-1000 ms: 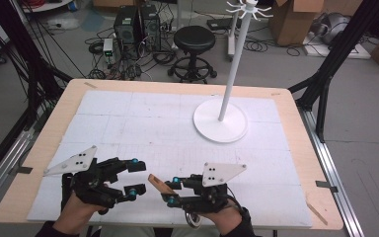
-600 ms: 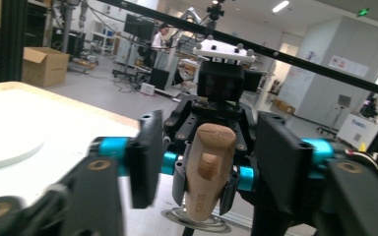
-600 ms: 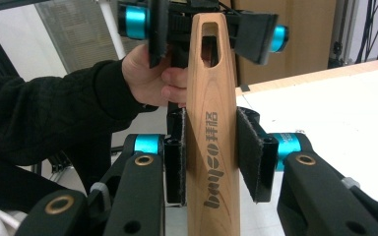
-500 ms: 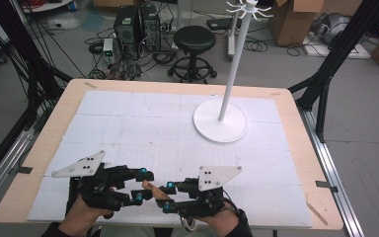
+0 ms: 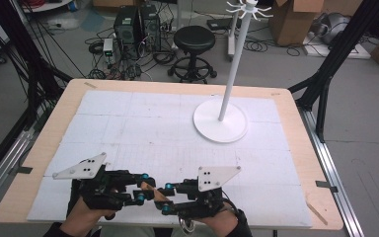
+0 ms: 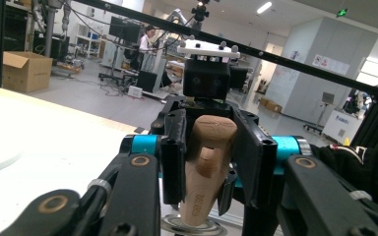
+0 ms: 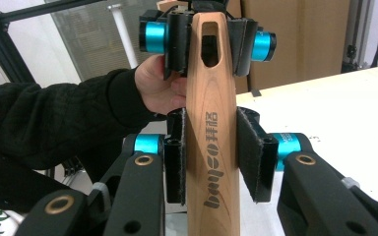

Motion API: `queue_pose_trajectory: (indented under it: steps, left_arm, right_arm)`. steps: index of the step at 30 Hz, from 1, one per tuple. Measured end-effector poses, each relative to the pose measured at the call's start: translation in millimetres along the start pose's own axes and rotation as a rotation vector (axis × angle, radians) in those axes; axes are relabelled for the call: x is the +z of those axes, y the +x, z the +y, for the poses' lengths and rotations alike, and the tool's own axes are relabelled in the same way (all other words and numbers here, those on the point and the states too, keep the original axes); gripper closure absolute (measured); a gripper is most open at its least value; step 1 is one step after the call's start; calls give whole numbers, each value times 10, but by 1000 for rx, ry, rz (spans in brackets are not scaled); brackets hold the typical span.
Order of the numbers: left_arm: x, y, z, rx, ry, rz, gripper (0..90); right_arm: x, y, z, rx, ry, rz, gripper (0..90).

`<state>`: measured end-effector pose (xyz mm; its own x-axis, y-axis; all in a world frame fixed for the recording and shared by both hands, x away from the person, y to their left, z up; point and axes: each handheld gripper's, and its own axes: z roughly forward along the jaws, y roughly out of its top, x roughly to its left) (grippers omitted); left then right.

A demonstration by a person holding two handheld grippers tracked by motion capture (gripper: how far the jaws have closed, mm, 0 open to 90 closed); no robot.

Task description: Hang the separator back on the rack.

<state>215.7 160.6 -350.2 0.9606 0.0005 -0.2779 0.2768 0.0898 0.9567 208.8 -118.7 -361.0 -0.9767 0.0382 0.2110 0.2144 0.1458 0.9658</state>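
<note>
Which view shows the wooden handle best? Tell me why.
The right gripper view: the handle runs up its middle, with printed lettering and slot plain. The left gripper view shows its rounded end head-on. The high view shows a sliver between both tongs.

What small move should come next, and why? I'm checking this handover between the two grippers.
Probably open the right gripper a little. The wooden handle sits between both pairs of jaws: the left gripper already clamps the end with the slot, so it looks able to take the handle, though the grip's firmness can't be judged.
</note>
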Motion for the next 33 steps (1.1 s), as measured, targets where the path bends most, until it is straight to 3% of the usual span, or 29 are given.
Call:
queue_pose_trajectory:
  steps: [8,17,24,28,33]
  left_arm:
    - [0,-33,4,23,-8,15,704]
    - [71,-126,89,23,27,54,709]
    - [121,-199,179,36,69,94,711]
    - [146,-221,223,45,85,131,712]
    - [171,-238,266,67,111,231,712]
  right_arm:
    - [7,-5,-3,13,-8,17,668]
    - [18,-24,-10,35,-18,58,664]
    - [20,-16,-3,40,-30,64,646]
    - [-7,-31,1,66,-45,44,539]
    - [-43,-29,8,58,-59,-32,377]
